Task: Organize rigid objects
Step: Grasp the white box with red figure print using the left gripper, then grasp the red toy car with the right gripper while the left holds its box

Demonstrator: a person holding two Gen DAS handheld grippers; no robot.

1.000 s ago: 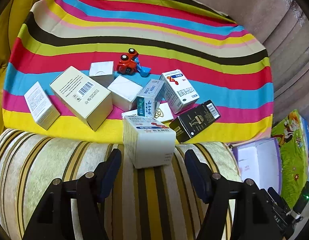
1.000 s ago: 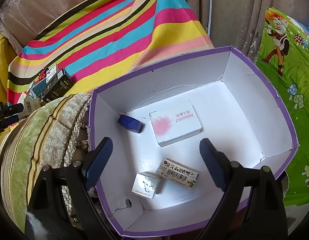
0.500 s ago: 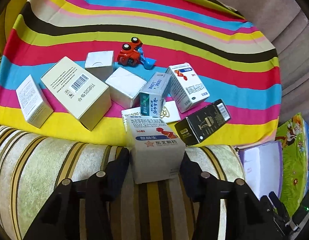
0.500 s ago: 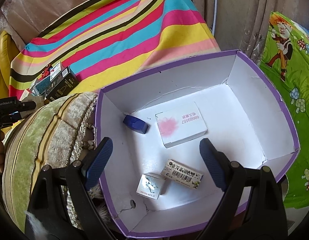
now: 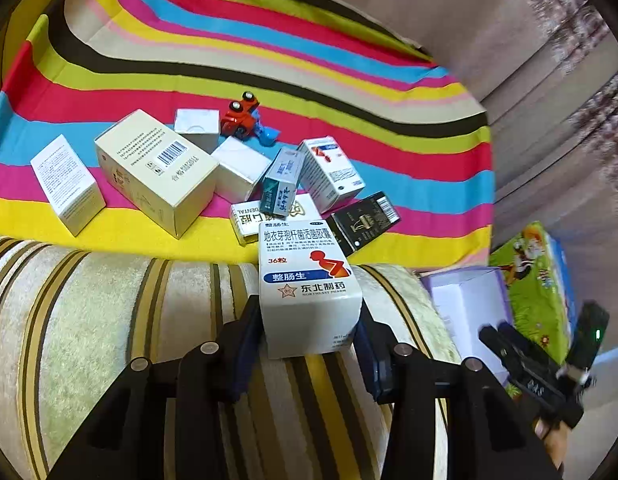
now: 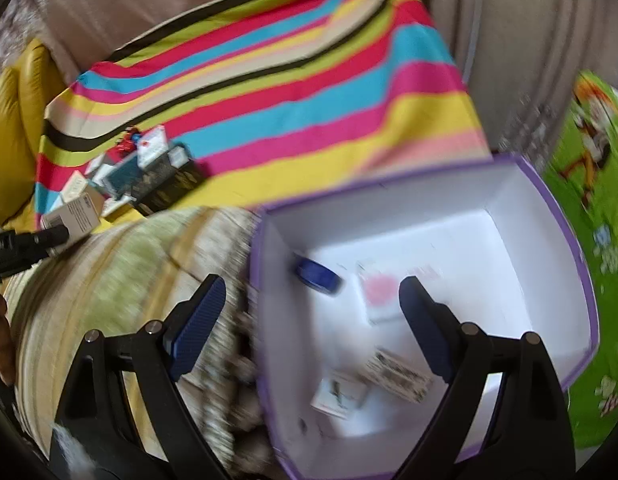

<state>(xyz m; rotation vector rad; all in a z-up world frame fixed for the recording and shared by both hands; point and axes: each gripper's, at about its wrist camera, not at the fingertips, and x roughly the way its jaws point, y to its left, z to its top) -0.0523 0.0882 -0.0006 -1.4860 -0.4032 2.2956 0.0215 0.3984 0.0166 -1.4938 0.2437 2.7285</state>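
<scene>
My left gripper (image 5: 309, 320) holds a white medicine box (image 5: 305, 280) with red and blue print above the striped armrest (image 5: 109, 320). Its jaws are closing and both pads press on the box's sides. More boxes lie behind on the striped cloth (image 5: 269, 60): a large cream box (image 5: 157, 168), a black box (image 5: 363, 220), a red toy car (image 5: 241, 118). My right gripper (image 6: 311, 292) stands open and empty over the left wall of the purple-rimmed white box (image 6: 569, 240). Inside lie a blue piece (image 6: 317, 274), a pink-marked carton (image 6: 383, 292) and two small cartons.
A green cartoon mat (image 6: 597, 200) lies right of the purple-rimmed box. A yellow cushion (image 6: 17, 120) sits at the cloth's left end, brown sofa fabric (image 5: 509, 40) behind. In the right wrist view the left gripper (image 6: 21, 244) shows at the left edge.
The left gripper came forward around the white medicine box and closed on it. The right gripper shifted left, so the purple-rimmed box sits further right in its blurred view.
</scene>
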